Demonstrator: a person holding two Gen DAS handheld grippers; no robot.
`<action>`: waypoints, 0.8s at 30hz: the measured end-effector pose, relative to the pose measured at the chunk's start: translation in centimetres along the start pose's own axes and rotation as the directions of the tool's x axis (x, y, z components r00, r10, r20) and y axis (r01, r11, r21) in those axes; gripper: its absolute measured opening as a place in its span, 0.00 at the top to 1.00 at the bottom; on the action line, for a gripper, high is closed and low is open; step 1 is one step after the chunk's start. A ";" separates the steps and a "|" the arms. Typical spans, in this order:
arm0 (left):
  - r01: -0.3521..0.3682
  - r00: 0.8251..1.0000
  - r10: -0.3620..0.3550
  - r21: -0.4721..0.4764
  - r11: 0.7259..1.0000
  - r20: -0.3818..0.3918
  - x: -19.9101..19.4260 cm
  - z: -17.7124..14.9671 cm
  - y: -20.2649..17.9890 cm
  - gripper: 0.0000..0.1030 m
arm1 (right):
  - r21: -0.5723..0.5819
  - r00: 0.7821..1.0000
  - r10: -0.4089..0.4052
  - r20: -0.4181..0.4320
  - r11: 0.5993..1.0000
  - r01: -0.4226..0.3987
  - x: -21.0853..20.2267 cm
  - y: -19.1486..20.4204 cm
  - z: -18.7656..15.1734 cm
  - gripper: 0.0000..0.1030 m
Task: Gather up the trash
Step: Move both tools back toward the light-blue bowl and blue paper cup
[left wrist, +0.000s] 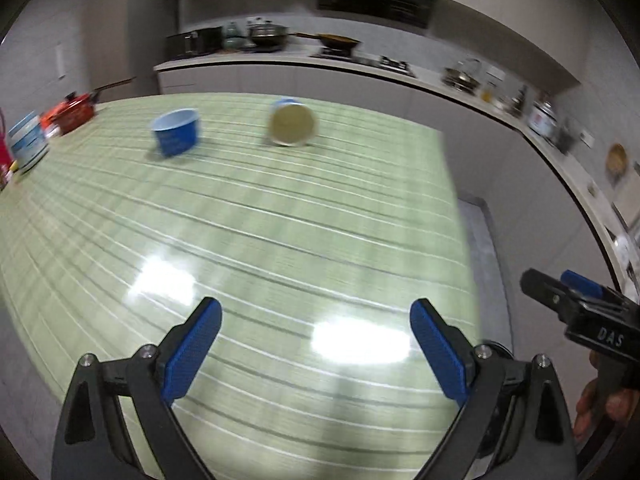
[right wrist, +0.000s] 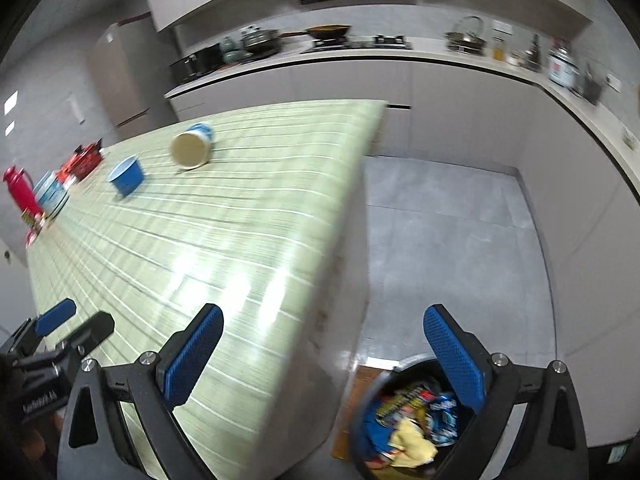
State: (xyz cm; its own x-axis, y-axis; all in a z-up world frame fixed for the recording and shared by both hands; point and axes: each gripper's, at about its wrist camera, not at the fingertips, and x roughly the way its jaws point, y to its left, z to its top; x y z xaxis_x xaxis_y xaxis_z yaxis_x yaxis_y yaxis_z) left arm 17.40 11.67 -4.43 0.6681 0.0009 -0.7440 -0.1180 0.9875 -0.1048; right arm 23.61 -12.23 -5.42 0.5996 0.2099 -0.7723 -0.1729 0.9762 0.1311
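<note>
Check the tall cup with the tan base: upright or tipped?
Tipped. The tall cup lies on its side on the table, its round base facing both cameras.

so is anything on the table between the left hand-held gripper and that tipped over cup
Nothing visible. The left hand-held gripper is open and empty, and only bare green tablecloth lies between it and the tipped cup. The blue bowl sits off to the cup's left.

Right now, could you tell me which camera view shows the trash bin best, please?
The right wrist view: the trash bin sits on the floor beside the table, open, with wrappers visible inside. The left wrist view does not show it at all.
</note>
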 end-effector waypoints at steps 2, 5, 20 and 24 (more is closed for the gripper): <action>-0.014 1.000 0.014 -0.019 1.000 0.002 0.7 0.9 2.2 0.07 | -0.021 1.000 0.006 0.001 1.000 -0.006 0.9 2.2 0.8 0.01; -0.026 1.000 0.026 -0.049 0.998 0.002 1.7 2.4 5.7 0.07 | -0.046 1.000 0.010 -0.001 0.999 -0.010 2.4 5.3 2.5 0.01; -0.045 0.999 0.045 -0.079 0.996 0.001 10.8 12.5 17.9 0.07 | -0.109 1.000 0.004 0.002 0.994 -0.004 13.1 18.0 14.4 0.02; -0.040 0.999 0.040 -0.073 0.996 -0.006 13.6 14.7 19.1 0.07 | -0.120 1.000 -0.014 0.004 0.993 0.015 15.7 19.7 17.2 0.02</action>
State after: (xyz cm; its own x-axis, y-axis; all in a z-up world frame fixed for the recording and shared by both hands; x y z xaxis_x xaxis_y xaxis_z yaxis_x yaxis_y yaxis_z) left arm 35.02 32.85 -6.85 0.6585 0.0396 -0.7516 -0.1986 0.9724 -0.1227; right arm 43.05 11.22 -4.33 0.6050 0.1960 -0.7717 -0.2566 0.9655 0.0441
